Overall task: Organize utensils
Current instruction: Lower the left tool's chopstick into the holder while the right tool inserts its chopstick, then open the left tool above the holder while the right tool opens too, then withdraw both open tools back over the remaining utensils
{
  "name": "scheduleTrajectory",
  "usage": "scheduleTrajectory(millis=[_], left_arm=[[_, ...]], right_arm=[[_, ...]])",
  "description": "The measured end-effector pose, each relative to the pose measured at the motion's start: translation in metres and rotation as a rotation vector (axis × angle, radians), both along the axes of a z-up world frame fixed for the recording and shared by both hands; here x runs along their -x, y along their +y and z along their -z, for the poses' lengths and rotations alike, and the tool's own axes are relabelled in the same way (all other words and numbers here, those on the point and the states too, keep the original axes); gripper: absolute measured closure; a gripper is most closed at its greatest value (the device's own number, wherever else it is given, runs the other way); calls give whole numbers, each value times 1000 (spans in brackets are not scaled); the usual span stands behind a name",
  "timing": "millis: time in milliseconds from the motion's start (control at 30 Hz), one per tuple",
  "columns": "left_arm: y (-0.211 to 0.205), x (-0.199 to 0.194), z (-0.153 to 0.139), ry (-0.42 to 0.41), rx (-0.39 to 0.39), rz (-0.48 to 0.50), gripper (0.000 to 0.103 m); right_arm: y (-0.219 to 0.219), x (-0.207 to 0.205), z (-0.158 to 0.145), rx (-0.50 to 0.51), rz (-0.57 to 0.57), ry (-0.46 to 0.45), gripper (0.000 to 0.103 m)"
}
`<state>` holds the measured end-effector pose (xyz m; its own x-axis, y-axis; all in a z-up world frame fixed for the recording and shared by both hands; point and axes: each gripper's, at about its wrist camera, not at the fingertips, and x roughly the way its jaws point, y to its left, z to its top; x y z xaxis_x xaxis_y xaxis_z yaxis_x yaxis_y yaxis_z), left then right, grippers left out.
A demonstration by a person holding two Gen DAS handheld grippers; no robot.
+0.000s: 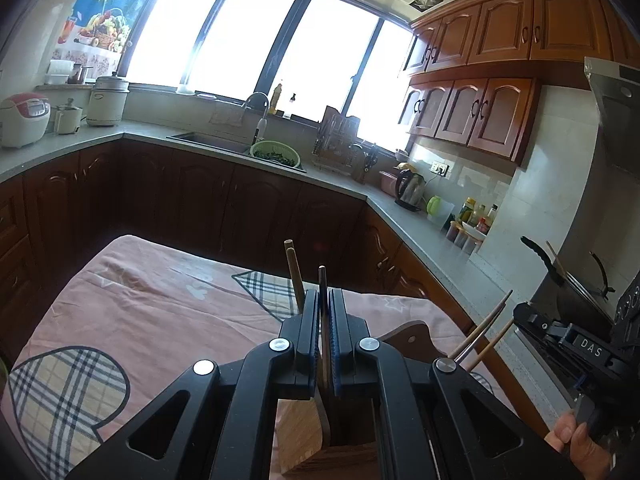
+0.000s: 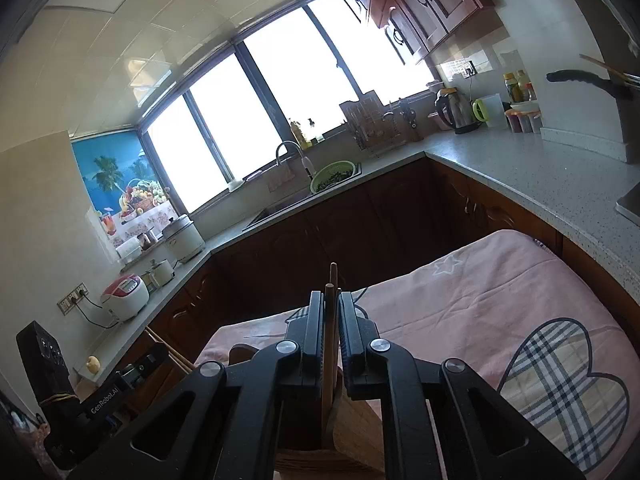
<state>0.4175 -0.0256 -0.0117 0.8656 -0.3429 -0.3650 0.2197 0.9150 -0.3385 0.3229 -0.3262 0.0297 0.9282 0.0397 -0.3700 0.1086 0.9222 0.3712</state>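
The left gripper (image 1: 325,300) is clenched on a thin dark utensil (image 1: 322,280) standing upright over the wooden holder (image 1: 304,420) at 6 o'clock. Wooden chopsticks (image 1: 294,272) rise just beside it at 11 o'clock. The right gripper (image 2: 330,304) grips wooden chopsticks (image 2: 332,280) above the same holder (image 2: 352,436). The holder stands on a pink tablecloth (image 1: 160,300), and a green colander (image 1: 275,154) sits by the sink at 12 o'clock

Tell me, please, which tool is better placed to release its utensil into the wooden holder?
Probably right: the right tool grips chopsticks whose lower ends reach the holder; the left tool holds its dark stick higher.
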Motion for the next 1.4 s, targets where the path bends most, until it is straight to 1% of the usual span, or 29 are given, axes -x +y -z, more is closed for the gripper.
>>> scheduleTrajectory(millis=[100,133,167,200,233,267,300,333,367,400,433,467,500,533,567,633,700,800,967,1100,1267,1400], left_arm=[[1,-1,-3,8,6,2,99],[1,0,-3,11,4,0,97],[2,1,-4,12,5,1,95],[2,1,-5,14,10,7,86],[3,3,-6,15,12,4,80],[5,5,-7,13,14,-7,70],[5,7,-9,11,20,-12,63],[8,9,-9,12,26,-13,61],[10,11,-10,15,31,-15,59],[12,14,-11,19,38,-15,55],[14,17,-12,20,45,-12,52],[15,20,-14,20,48,-13,44],[16,25,-16,16,49,-17,37],[19,30,-18,9,52,-16,36],[22,36,-21,5,54,-14,33],[27,48,-24,3,53,-15,27],[33,63,-26,15,43,-33,17],[43,86,-24,44,39,-39,15],[54,125,-20,114,-9,-70,15],[66,156,-14,170,-18,-68,15],[73,184,-19,219,-64,-75,15],[82,210,-26,243,-70,-75,15]], right_arm=[[0,1,0,-12,0,7,91],[-1,1,-1,-17,4,7,85],[-2,2,-1,-20,8,6,74],[-2,3,-2,-22,9,2,68],[-2,4,-3,-23,8,-2,60],[-2,5,-4,-23,7,-4,59],[-1,6,-5,-23,5,-3,59],[-1,7,-5,-26,3,-2,58],[-1,8,-6,-30,1,-3,55],[-2,9,-6,-36,-1,-4,53],[-2,11,-6,-39,-1,-5,46],[-2,14,-7,-40,1,-7,39],[-2,16,-7,-41,1,-10,35],[-1,19,-8,-42,-2,-12,28],[-2,22,-9,-45,-7,-14,24],[0,29,-10,-53,-19,-11,22],[2,38,-11,-58,-28,-2,21],[6,55,-10,-57,-34,6,19],[19,85,-6,-54,-57,33,18],[32,110,-1,-27,-60,55,18],[43,141,6,-15,-72,79,18],[49,161,11,-10,-76,94,18]])
